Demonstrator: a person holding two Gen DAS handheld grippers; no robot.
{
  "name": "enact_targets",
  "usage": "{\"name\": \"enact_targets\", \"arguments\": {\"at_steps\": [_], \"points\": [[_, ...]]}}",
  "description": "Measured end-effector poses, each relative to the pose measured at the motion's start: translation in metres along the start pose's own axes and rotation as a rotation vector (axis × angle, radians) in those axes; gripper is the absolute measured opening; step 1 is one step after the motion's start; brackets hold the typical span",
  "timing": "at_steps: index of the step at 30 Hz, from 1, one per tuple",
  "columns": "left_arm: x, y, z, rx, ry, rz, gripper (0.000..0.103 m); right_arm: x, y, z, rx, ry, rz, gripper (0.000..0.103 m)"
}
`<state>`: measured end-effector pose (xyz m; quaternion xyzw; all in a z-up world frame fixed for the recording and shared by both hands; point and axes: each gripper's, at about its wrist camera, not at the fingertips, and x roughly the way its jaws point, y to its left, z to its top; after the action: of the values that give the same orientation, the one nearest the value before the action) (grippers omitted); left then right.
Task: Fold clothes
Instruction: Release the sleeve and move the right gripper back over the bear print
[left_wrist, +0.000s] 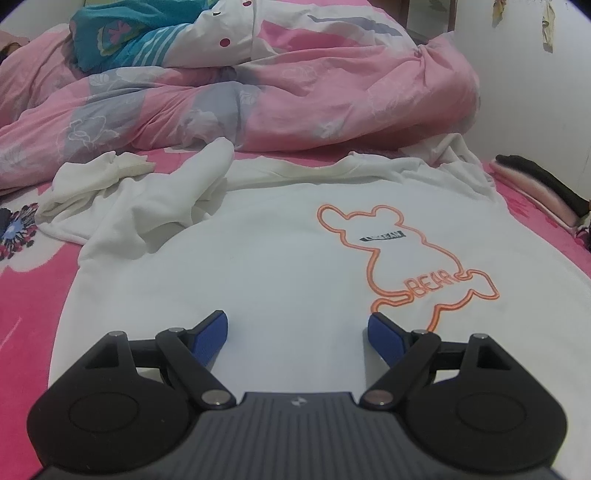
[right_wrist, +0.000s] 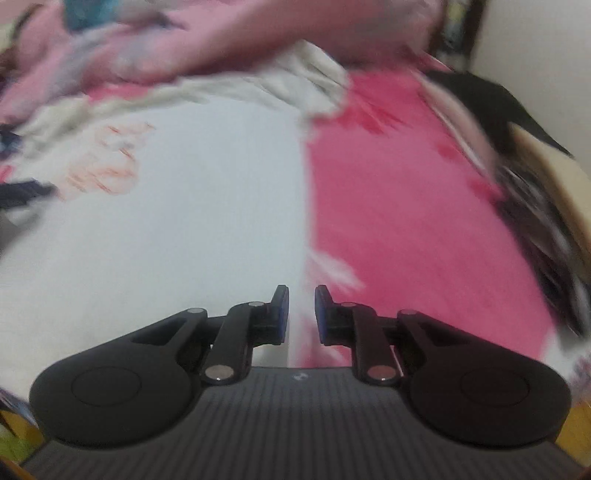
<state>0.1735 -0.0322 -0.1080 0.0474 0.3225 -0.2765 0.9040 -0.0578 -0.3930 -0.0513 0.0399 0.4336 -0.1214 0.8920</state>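
White shirt (left_wrist: 258, 258) lies spread flat on the pink bedsheet (left_wrist: 33, 295), both grippers low over its near part.

Left gripper (left_wrist: 297, 336) hovers with blue pads wide apart and nothing between them, close to the orange bear outline (left_wrist: 402, 258). Right gripper (right_wrist: 301, 310), in a blurred view, has fingers a narrow gap apart, empty, over the shirt's right edge (right_wrist: 303, 184). Farther off, a sleeve (left_wrist: 147, 195) lies bunched at left; beyond it a pink quilt (left_wrist: 295, 103) is heaped, and folded dark and pink clothes (left_wrist: 543, 188) sit at right.
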Motion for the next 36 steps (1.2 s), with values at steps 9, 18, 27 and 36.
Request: {"name": "enact_targets", "arguments": {"at_steps": [9,18,27,36], "points": [[0.0,0.001,0.0,-0.003,0.001,-0.002,0.084,0.008,0.008,-0.048,-0.04,0.106,0.127,0.013],[-0.006,0.005,-0.001,-0.036,-0.024,-0.001,0.084,-0.02,0.01,-0.024,-0.016,-0.032,0.163,0.014],[-0.043,-0.003,-0.019,-0.042,-0.021,0.082,0.084,0.084,-0.004,0.02,0.18,-0.088,0.321,0.006],[-0.064,0.0,-0.044,-0.083,-0.017,0.117,0.085,0.053,-0.098,-0.017,0.518,-0.184,0.168,0.009]]}}
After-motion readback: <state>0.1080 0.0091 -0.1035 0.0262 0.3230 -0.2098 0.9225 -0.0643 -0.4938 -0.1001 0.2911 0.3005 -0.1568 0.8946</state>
